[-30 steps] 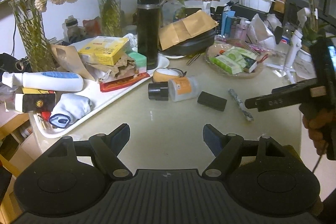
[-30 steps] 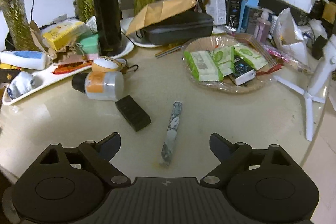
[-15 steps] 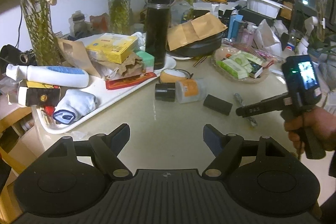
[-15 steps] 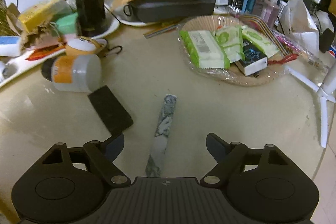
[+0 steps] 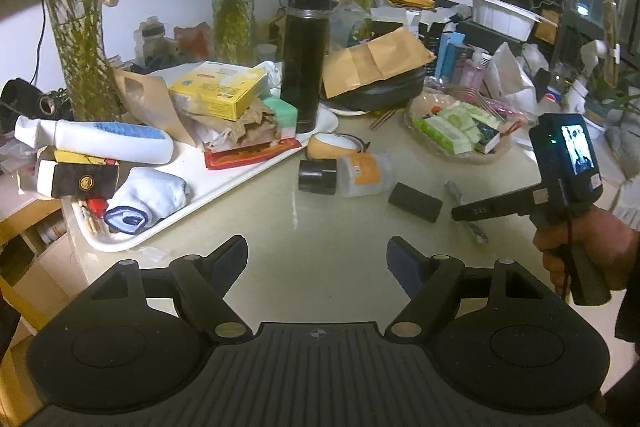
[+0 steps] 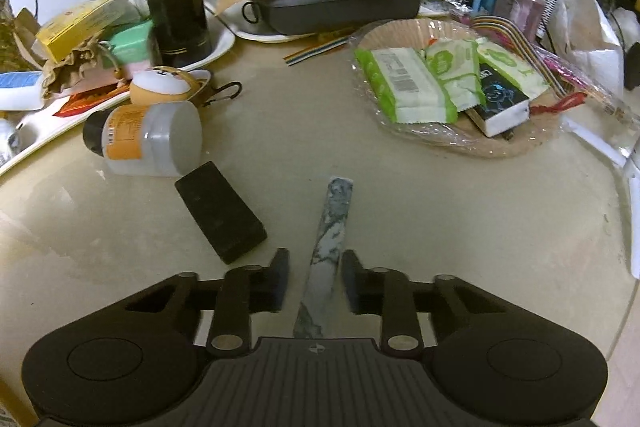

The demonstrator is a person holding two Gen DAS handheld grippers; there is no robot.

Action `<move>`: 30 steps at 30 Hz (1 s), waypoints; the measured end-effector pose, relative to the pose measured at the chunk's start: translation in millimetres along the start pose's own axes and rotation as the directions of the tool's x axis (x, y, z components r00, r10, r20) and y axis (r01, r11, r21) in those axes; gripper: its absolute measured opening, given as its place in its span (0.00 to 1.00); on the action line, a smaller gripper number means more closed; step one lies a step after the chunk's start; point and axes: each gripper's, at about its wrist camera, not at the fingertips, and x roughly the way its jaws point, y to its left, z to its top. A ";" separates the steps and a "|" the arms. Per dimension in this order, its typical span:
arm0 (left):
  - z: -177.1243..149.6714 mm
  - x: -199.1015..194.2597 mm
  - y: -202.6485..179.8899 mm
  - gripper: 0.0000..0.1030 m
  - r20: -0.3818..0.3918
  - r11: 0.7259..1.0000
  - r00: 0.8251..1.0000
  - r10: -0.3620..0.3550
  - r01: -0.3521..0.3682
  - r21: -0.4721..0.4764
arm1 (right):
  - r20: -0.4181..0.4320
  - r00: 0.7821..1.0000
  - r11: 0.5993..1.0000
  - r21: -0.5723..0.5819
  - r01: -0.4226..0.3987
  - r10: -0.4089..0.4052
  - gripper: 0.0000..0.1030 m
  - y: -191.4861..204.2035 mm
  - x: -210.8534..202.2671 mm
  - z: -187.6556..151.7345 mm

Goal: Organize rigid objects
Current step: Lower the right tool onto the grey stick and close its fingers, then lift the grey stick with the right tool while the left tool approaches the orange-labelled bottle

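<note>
A grey-marbled stick (image 6: 334,227) lies on the beige table, pointing away from me. My right gripper (image 6: 316,281) is low over its near half with the jaws closing; the stick sits between the pads with a thin gap on each side. In the left wrist view the same gripper (image 5: 460,213) is held by a hand at the right, across the stick (image 5: 454,189). My left gripper (image 5: 316,259) hangs open over bare table with nothing between its fingers. A black block (image 6: 220,211) lies just left of the stick.
A toppled orange-labelled bottle (image 6: 148,139) and a round yellow keyring toy (image 6: 164,87) lie at the left. A white tray (image 5: 224,183) holds boxes, a tube and a sock. Behind stand a black flask (image 5: 304,59), a black case (image 6: 336,3) and a basket (image 6: 460,143) of packets.
The right gripper came down and forward over the marbled stick, and its jaws narrowed from wide open to close around it. The left gripper barely moved.
</note>
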 end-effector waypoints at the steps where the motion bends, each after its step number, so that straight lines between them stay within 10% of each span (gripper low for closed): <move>1: 0.3 0.3 1.1 0.74 -0.002 1.000 1.000 0.000 0.000 -0.008 | -0.002 1.000 1.000 0.003 0.000 0.000 0.29 -0.3 0.3 0.7; 30: 1.8 7.0 -8.6 0.74 -0.027 0.999 0.999 -0.043 0.044 0.025 | -0.017 1.000 0.998 0.065 0.022 -0.021 0.16 -6.7 -28.2 10.9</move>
